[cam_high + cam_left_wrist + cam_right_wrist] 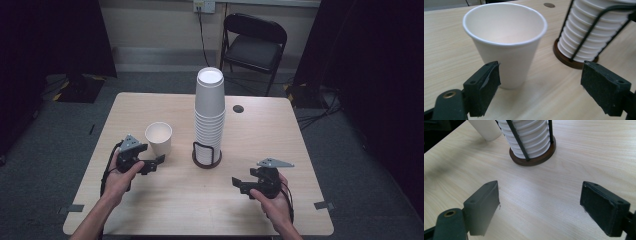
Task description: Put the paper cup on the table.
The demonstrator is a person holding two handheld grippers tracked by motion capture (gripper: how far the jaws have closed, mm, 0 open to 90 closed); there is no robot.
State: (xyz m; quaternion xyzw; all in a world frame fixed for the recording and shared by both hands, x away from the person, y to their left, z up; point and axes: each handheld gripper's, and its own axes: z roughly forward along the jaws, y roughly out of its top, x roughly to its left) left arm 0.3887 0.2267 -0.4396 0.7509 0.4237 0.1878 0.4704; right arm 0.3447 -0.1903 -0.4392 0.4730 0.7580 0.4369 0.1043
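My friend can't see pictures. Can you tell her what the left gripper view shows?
A single white paper cup stands upright and empty on a wooden table, just beyond the left gripper, whose black jaws are open. A stack of cups in a wire holder stands to its right.

The single cup [505, 45] is white; the stacked cups [209, 115] are white; the table [150, 200] is pale wood; the holder base [533, 160] is dark brown.

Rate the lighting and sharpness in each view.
High view: dim, dark at the edges, the table evenly lit, slightly soft. Left gripper view: bright, the single cup crisp, faint shadow at its base. Right gripper view: the cup stack sharp, near jaws a little blurred.
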